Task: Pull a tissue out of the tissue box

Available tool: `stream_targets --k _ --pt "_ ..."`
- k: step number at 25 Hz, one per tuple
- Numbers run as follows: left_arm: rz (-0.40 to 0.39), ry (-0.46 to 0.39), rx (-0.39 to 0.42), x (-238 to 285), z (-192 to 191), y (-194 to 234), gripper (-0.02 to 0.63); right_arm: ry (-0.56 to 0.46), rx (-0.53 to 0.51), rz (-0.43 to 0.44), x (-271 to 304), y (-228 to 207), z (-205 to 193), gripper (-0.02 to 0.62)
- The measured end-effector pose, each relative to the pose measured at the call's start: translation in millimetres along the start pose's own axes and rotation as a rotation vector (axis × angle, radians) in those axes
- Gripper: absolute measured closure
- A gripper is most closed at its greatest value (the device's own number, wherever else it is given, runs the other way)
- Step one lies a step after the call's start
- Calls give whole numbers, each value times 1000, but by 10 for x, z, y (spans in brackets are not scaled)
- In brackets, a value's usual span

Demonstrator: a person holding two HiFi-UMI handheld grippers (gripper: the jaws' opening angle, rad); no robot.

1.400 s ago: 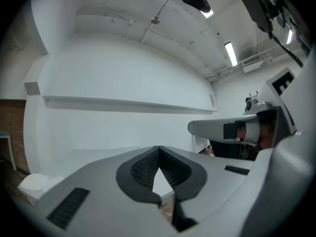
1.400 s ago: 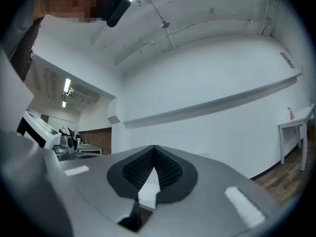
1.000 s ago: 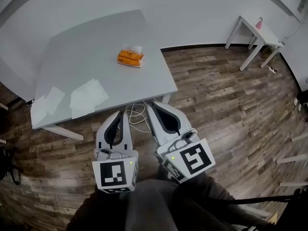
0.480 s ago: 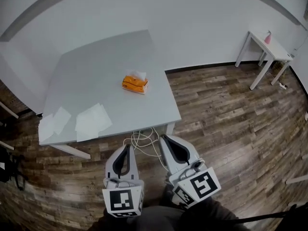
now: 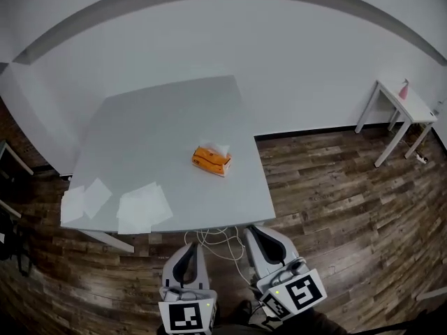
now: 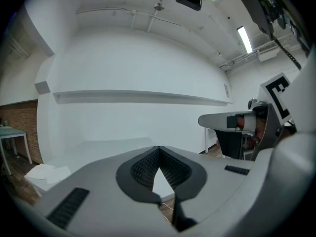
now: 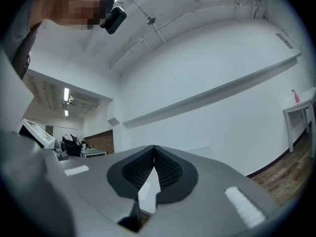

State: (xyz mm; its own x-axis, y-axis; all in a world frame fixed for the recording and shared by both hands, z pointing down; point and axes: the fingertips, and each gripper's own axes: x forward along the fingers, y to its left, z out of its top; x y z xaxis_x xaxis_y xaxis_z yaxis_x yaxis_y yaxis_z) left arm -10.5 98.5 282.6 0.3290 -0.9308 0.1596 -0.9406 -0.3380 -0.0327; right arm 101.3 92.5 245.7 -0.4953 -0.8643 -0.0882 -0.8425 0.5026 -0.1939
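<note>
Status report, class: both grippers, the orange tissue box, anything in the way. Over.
Left gripper shut, empty; right gripper shut, empty. Orange tissue box on grey table, white tissue poking up. Nothing between; loose white sheets aside.

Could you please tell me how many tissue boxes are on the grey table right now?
1: the orange tissue box sits toward the right side of the table, with a white tissue sticking up. Flat loose sheets at the front left seem to hide nothing.

Left gripper [image 5: 192, 252] and right gripper [image 5: 257, 234]: both pale grey, smooth and round, wide at the back, narrow at the tip. Black bumpy pads [image 6: 143, 166] inside the jaws. White cube [image 5: 187, 318] with black square marks behind each. Tiny green light [image 5: 207, 303] by each cube.
</note>
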Motion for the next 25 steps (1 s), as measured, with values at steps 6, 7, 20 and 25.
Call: stream_targets --k 6,7,20,25 --pt "-53 1 -18 552 11 335 606 0 -23 -4 620 -71 -67 594" --pt "-62 0 -18 649 22 394 606 15 -24 -10 723 -90 -106 594" --pt "-179 14 -73 1564 6 1055 606 68 -46 -92 1853 -235 -290 594" --pt "-202 6 -79 1767 72 1215 606 64 -66 -109 2104 -279 -216 592"
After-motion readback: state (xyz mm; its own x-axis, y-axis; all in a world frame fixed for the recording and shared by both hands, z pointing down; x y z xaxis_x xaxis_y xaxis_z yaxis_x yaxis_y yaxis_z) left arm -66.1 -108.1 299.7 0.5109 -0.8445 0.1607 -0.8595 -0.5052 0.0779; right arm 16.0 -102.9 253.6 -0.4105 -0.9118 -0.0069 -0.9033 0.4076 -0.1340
